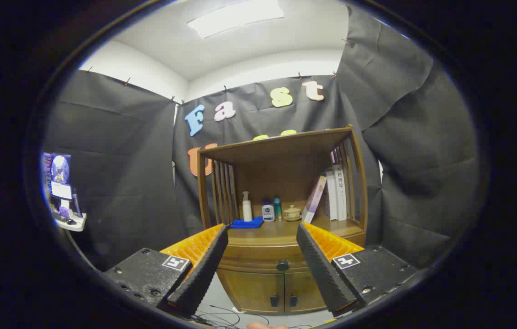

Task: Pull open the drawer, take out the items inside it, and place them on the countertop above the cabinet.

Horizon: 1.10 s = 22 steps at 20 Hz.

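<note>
The gripper (262, 233) is spread wide, fingers (203, 269) holding nothing, well short of the cabinet (281, 219). The drawer (263, 260) sits closed between the fingers and beyond them, its round knob (282, 264) centred above two lower doors (270, 288). On the countertop (281, 228) above, from left to right, lie a blue cloth (247, 223), a white pump bottle (247, 206), two small bottles (271, 210), a lidded pot (292, 213) and upright books (334, 194). A monitor (60, 183) stands far left.
</note>
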Each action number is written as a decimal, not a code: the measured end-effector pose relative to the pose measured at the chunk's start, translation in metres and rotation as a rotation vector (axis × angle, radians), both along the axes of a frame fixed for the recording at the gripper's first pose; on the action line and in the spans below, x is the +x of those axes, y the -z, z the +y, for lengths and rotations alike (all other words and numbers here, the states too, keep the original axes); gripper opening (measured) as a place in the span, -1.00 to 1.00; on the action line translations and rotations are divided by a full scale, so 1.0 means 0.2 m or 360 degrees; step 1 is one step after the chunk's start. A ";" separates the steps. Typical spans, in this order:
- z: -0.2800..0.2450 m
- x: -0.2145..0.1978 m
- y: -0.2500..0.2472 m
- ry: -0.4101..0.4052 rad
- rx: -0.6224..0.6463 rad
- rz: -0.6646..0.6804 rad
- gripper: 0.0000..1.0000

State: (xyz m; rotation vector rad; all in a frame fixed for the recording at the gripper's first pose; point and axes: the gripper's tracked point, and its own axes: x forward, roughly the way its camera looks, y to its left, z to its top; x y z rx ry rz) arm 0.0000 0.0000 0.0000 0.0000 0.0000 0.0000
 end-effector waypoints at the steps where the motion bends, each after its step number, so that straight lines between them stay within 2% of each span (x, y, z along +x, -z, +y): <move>1: 0.00 0.00 0.01 -0.0003 0.0001 0.0005 0.98; 15: 0.01 0.07 0.09 -0.0007 -0.0023 0.0045 0.98; 22: -0.03 0.28 0.31 0.0005 -0.0033 0.0129 0.97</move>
